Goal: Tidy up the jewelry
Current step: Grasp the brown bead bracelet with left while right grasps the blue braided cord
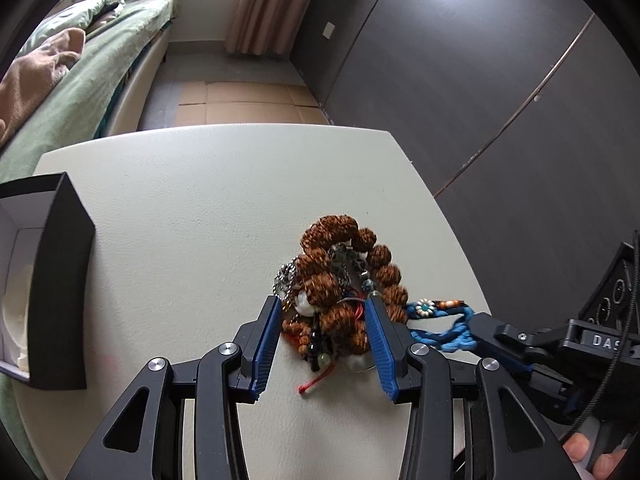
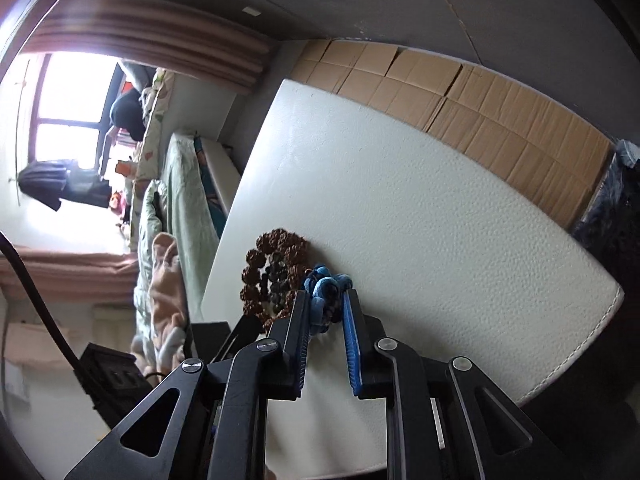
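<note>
Left gripper (image 1: 322, 330) spread around bead pile (image 1: 340, 280) on bench (image 1: 200, 220); right gripper (image 2: 326, 308) apparently pinching blue cord (image 2: 326, 294)

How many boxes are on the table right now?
1. An open black box stands at the table's left edge, left of the jewelry pile. Others may sit outside both views.

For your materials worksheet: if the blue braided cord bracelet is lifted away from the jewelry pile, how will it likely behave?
The blue braided cord bracelet looks soft and looped, so it would probably sag limply. It seems light. One end runs into the jewelry pile, so it may snag and drag beads. The right gripper has its jaws around the cord.
</note>
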`<state>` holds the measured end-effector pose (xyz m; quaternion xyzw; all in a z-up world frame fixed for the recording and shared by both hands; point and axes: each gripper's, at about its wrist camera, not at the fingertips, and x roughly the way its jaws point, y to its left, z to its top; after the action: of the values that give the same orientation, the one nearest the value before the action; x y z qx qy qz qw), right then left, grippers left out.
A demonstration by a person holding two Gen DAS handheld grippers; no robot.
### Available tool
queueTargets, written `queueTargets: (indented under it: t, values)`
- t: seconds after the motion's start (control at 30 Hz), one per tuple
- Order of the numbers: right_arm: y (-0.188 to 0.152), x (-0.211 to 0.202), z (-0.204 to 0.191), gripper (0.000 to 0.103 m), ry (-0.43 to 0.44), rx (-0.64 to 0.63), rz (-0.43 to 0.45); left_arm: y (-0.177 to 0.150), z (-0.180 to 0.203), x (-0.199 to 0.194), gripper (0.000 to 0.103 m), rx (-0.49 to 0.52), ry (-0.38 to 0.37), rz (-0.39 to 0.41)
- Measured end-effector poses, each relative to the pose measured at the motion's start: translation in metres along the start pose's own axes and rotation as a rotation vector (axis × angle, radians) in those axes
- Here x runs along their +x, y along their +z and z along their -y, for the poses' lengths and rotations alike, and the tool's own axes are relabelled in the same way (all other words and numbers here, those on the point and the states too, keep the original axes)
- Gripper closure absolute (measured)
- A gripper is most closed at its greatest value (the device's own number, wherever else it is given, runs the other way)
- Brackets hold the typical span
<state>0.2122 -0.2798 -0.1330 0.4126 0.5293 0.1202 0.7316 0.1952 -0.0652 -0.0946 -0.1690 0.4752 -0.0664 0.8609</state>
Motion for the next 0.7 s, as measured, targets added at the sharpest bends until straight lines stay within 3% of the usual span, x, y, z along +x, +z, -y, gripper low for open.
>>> queueTargets:
  t: [0.3,0.33,0.37,0.4,0.57,0.7]
  values:
    - [0.001,-0.016,-0.021,0.085,0.054,-0.059,0.031,0.009,0.005,0.015,0.058,0.018,0.034,0.014]
    - [0.002,-0.017,-0.02,0.085,0.053,-0.058,0.034,0.009,0.007,0.017,0.064,0.027,0.06,0.019]
    - [0.003,-0.017,-0.02,0.085,0.053,-0.057,0.035,0.01,0.008,0.018,0.078,0.037,0.081,0.019]
    - [0.004,-0.018,-0.019,0.085,0.054,-0.055,0.034,0.011,0.008,0.019,0.082,0.045,0.088,0.016]
    - [0.004,-0.017,-0.018,0.085,0.048,-0.058,0.027,0.009,0.004,0.008,0.083,0.054,0.109,0.049]
    - [0.003,-0.022,-0.018,0.085,0.043,-0.073,0.045,0.011,-0.005,-0.014,0.083,0.015,0.057,0.081]
